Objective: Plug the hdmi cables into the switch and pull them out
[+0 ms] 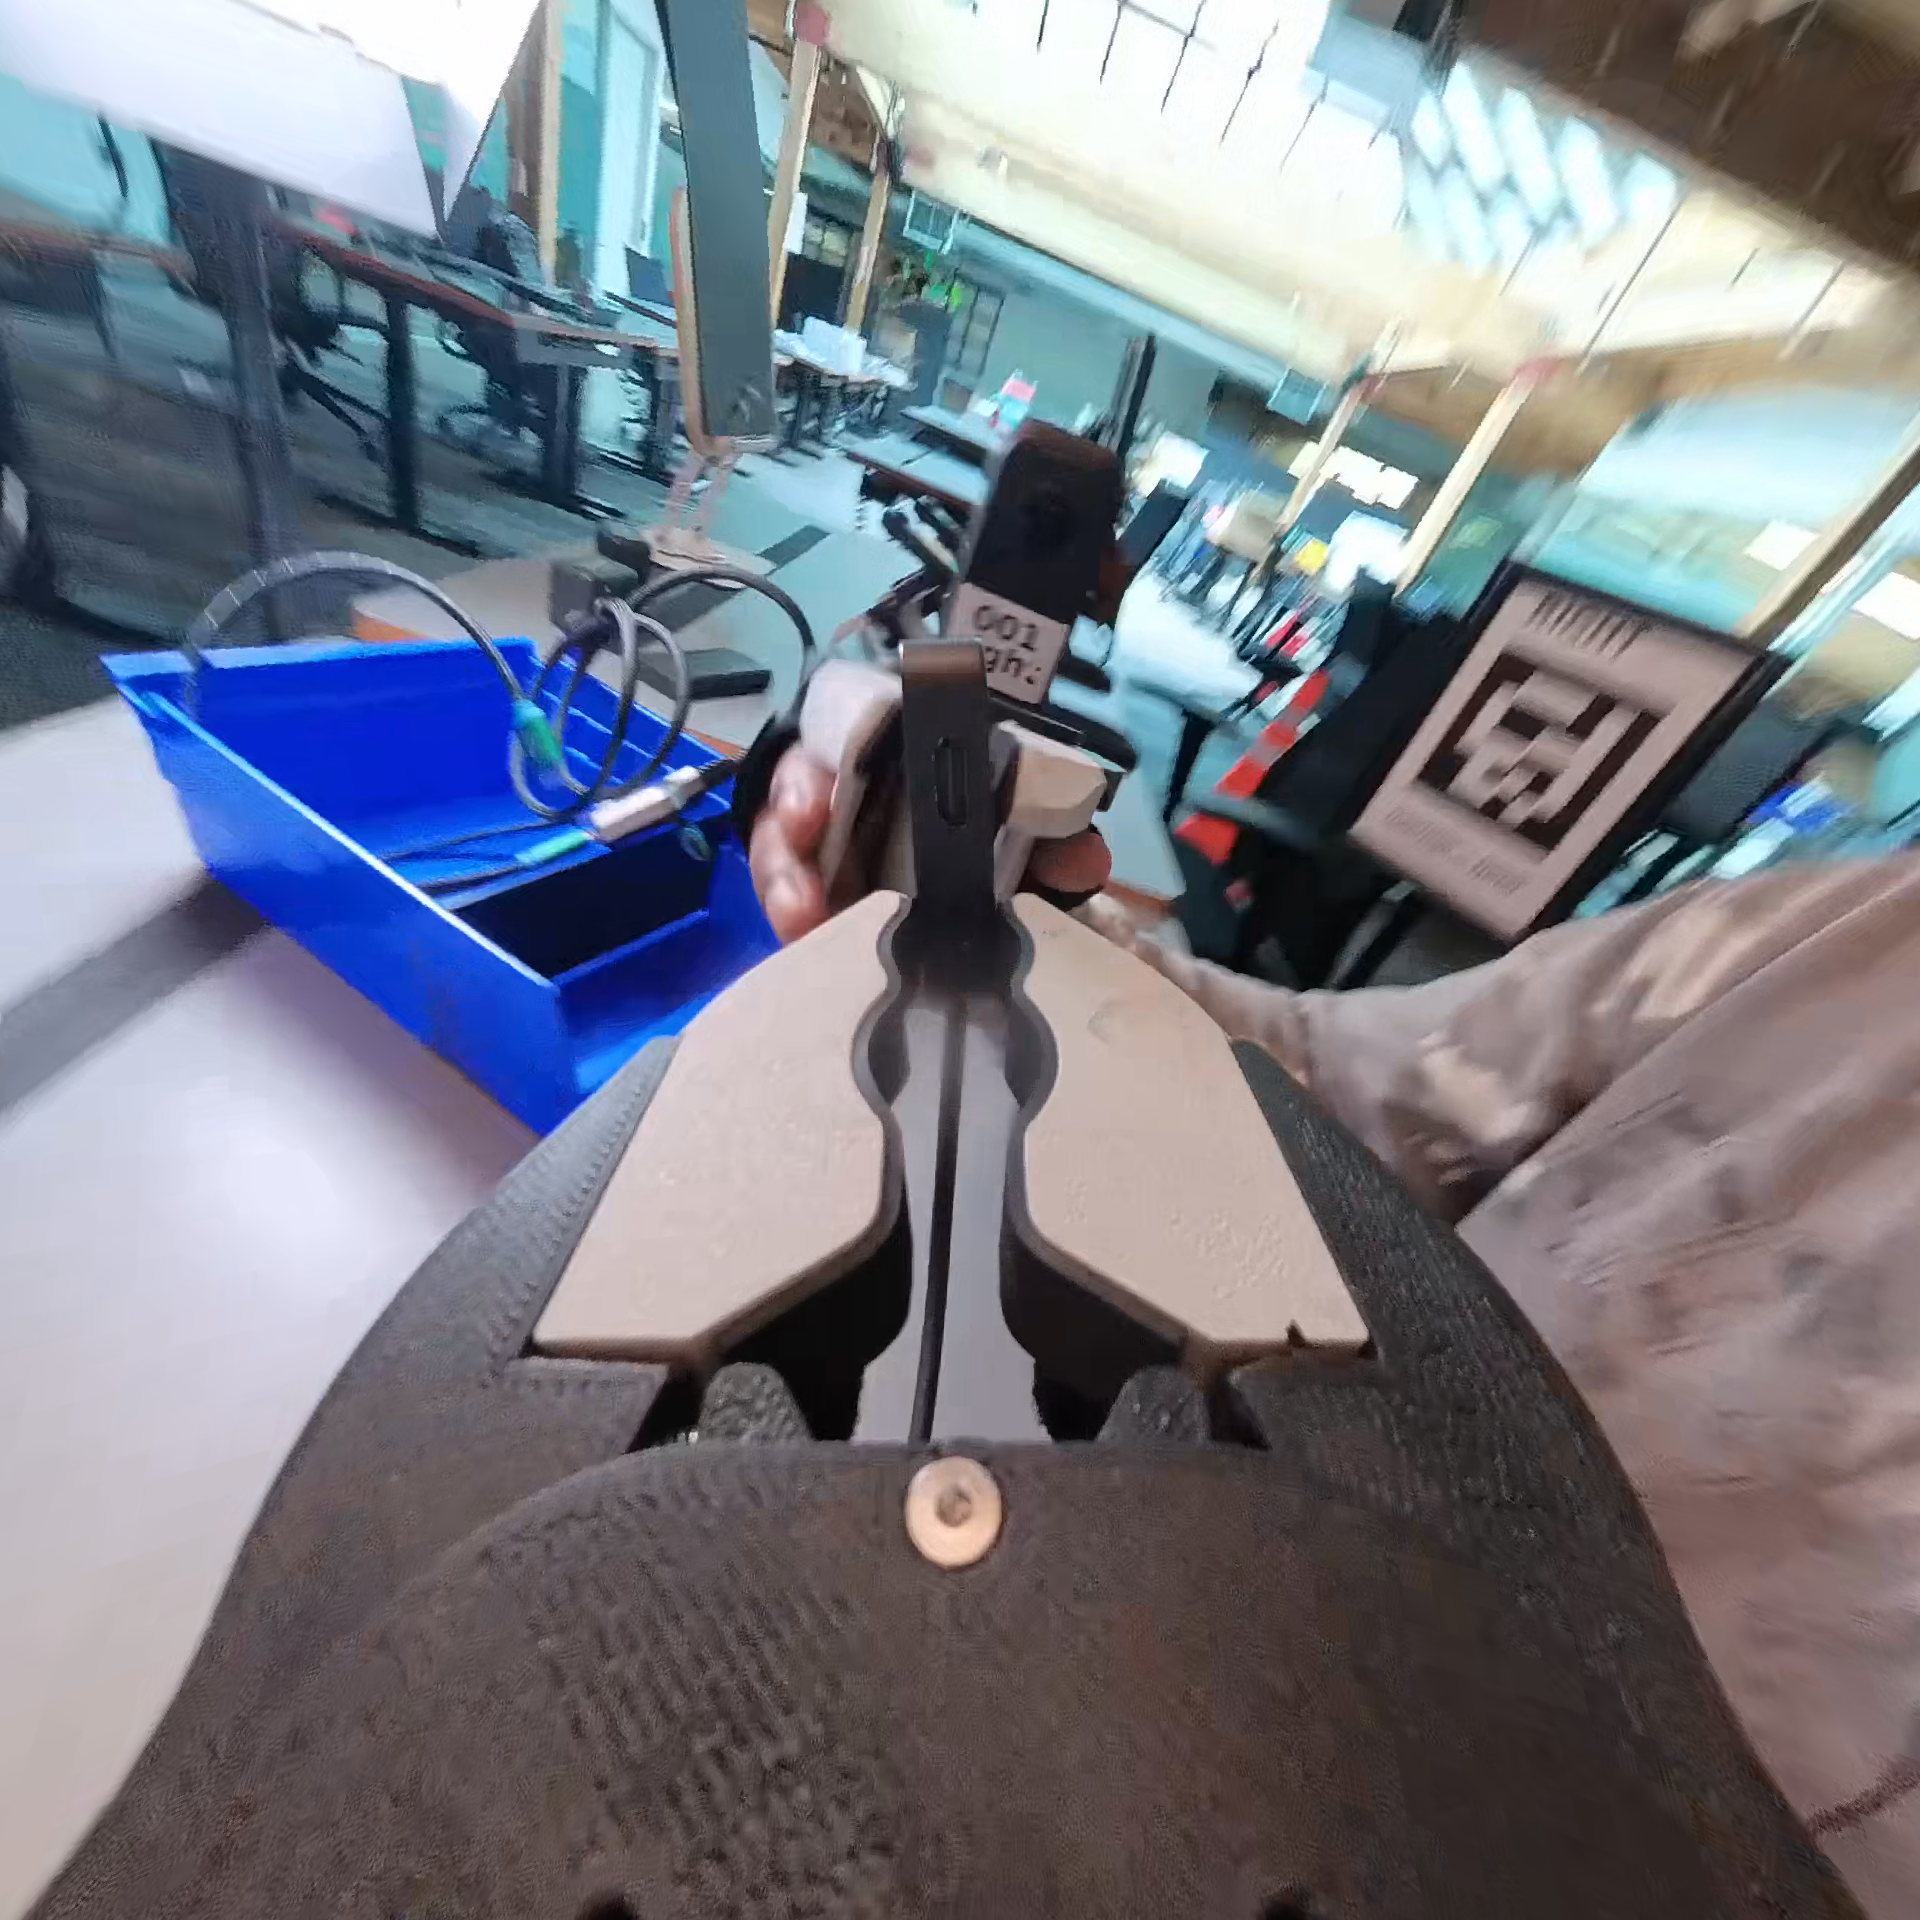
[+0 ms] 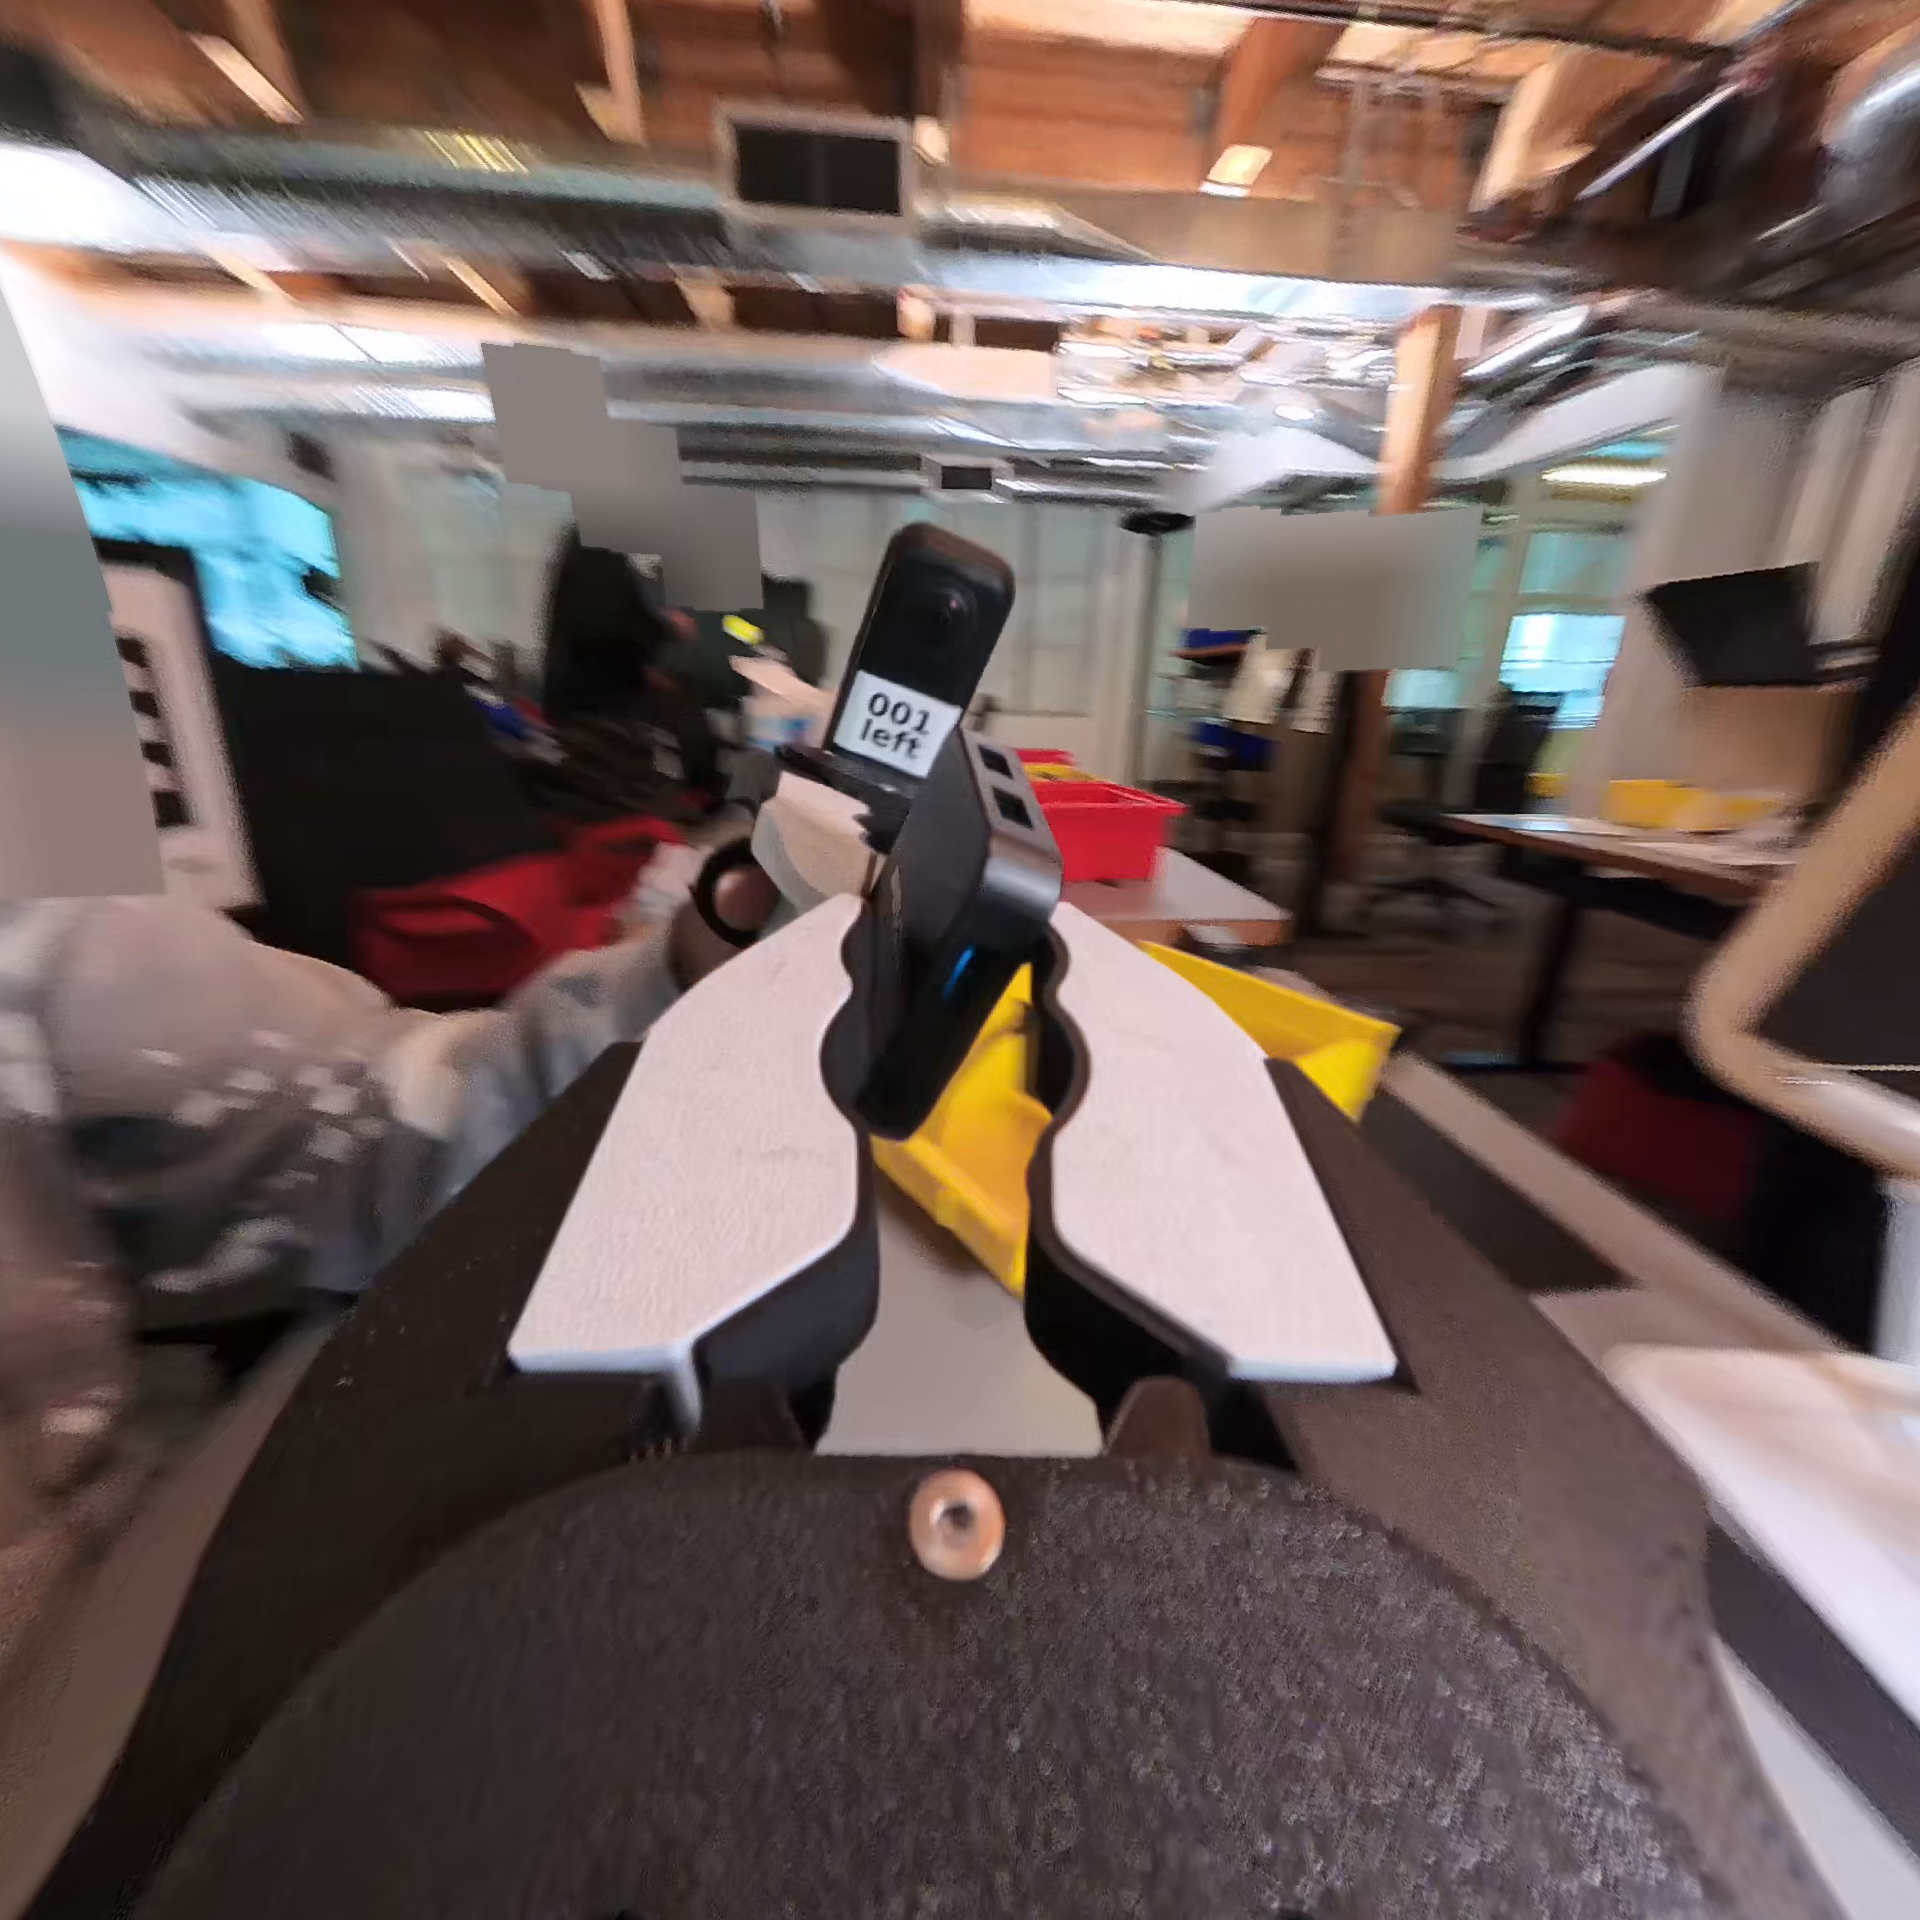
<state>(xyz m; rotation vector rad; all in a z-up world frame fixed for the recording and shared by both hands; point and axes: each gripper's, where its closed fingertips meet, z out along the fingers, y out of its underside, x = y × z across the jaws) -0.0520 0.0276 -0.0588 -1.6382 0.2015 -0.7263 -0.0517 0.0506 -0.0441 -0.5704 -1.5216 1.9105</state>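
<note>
The left gripper [image 1: 951, 935] has its jaws clenched on the black HDMI switch [image 1: 948, 790], raised above the surface; the right gripper [image 2: 956, 997] grasps its other end. Cables [image 1: 613, 727] lie unplugged in the blue bin [image 1: 343, 894]; plugging seemingly remains.

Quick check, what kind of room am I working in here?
Probably an open workshop-style office: rows of dark-framed desks, exposed wooden ceiling beams, and plastic parts bins, like the blue one holding coiled cables.

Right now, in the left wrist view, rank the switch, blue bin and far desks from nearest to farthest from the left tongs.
1. switch: clamped in the left tongs, dead ahead.
2. blue bin: low on the left, just ahead.
3. desks: far back left, across the room.
</note>
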